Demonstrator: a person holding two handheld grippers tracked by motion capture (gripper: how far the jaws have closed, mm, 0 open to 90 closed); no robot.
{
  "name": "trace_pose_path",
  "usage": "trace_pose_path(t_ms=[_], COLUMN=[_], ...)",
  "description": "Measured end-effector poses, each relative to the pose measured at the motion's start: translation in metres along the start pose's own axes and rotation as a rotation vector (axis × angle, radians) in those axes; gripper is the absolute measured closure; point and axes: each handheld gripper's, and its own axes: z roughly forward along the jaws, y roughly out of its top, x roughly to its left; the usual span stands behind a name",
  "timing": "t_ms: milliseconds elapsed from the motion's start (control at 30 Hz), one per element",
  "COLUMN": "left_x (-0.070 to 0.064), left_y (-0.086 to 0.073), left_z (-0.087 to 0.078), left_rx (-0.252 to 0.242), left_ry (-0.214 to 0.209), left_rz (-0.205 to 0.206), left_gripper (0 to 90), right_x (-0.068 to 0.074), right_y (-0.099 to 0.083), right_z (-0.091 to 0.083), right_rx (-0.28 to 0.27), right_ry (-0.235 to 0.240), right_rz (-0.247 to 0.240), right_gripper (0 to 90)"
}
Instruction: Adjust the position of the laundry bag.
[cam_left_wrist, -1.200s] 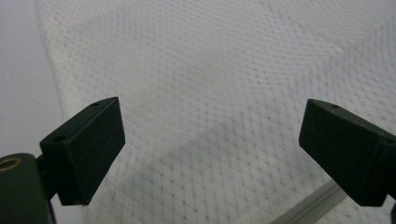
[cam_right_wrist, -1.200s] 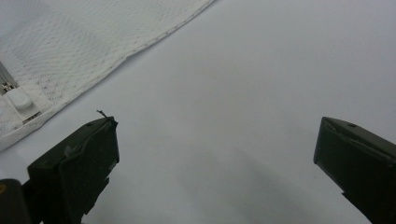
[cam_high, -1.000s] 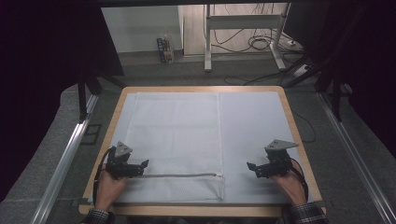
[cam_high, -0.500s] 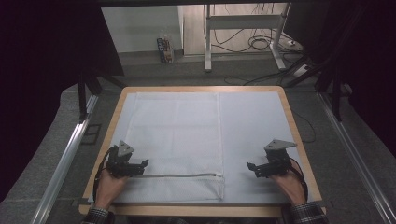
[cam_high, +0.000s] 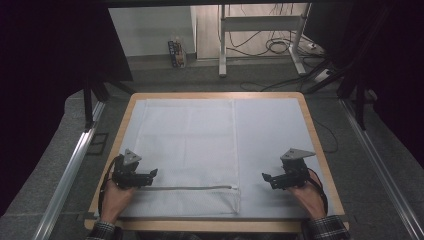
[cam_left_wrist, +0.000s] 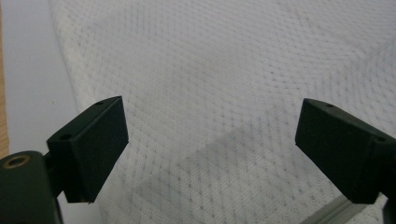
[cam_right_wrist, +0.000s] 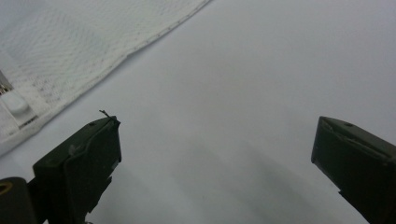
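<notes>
A white mesh laundry bag (cam_high: 185, 150) lies flat on the pale sheet, covering the left and middle of the table, with its zipper (cam_high: 192, 188) running along the near edge. My left gripper (cam_high: 151, 175) rests at the bag's near left corner, open, its jaws spread over the mesh (cam_left_wrist: 224, 84) with nothing between them. My right gripper (cam_high: 266, 178) hovers low over the bare sheet to the right of the bag, also open and empty. In the right gripper view the bag's edge and the zipper pull (cam_right_wrist: 15, 103) lie at the upper left.
A wooden table rim (cam_high: 315, 135) frames the pale sheet (cam_high: 270, 130). Beyond the far edge stand a metal desk frame (cam_high: 222, 40) with cables on the floor. Aluminium rails (cam_high: 70, 170) run along both sides. Bare sheet spans the right half.
</notes>
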Motion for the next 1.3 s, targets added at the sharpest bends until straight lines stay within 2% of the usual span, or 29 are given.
trace_pose_path(t_ms=[267,400,467,567,733,867,933,1167,1300], left_x=[0.015,0.021,0.023,0.027,0.034,0.041,0.044,0.05,0.055], left_y=[-0.002,-0.004,-0.004,-0.004,-0.007,-0.009,-0.01,-0.012,-0.013], left_z=[0.002,0.004,0.004,0.002,0.002,0.002,0.002,0.004,0.005], left_rx=[0.014,0.034,0.031,0.025,0.033,0.023,0.027,0.02,0.026], left_ry=[-0.042,-0.032,-0.021,-0.003,0.042,0.026,0.024,0.008,0.022], left_rz=[-0.074,-0.085,-0.081,-0.079,-0.07,-0.108,-0.113,-0.13,-0.15], left_gripper=[5.2,8.9,13.0,14.4,16.8,16.9,17.8,31.3,35.5], right_x=[0.006,0.009,0.012,0.013,0.018,0.023,0.025,0.036,0.039], right_y=[0.005,0.009,0.011,0.014,0.02,0.022,0.025,0.036,0.044], right_z=[0.005,0.01,0.014,0.017,0.022,0.028,0.031,0.04,0.046], right_rx=[-0.007,-0.007,0.009,0.017,0.03,0.051,0.048,0.033,0.014], right_ry=[0.015,0.031,0.028,0.039,0.046,0.038,0.037,0.043,0.042], right_rz=[0.019,0.036,0.021,0.027,0.003,-0.027,-0.035,-0.077,-0.095], right_gripper=[0.8,0.7,1.4,2.9,10.4,16.8,20.9,37.3,44.8])
